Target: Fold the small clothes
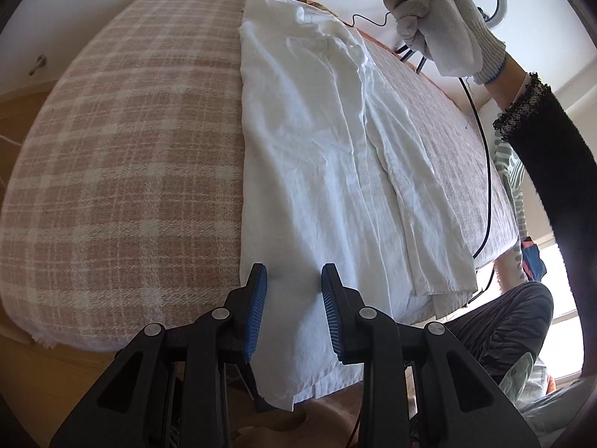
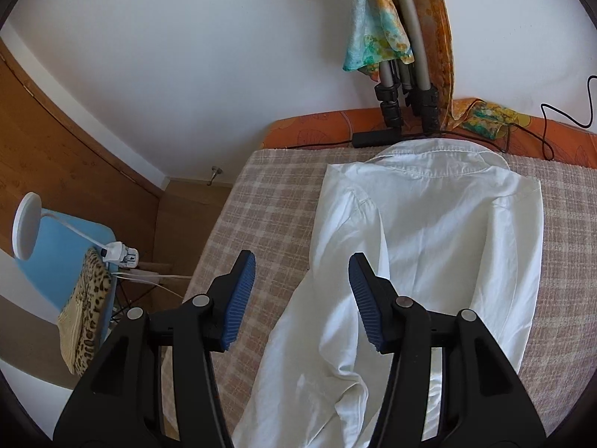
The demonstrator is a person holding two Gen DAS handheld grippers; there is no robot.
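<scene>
Currently both tools, left tool and right tool, hang apart over a white shirt on the bed; pinch the hem corners evenly before folding upward.

Creased white cotton-like shirt lies on coarse woven plaid blanket.

A plain white cotton shirt lies on a pink-and-cream checked woven blanket; both black tools carry blue ribbed pads, beside a leopard-print cloth
</scene>
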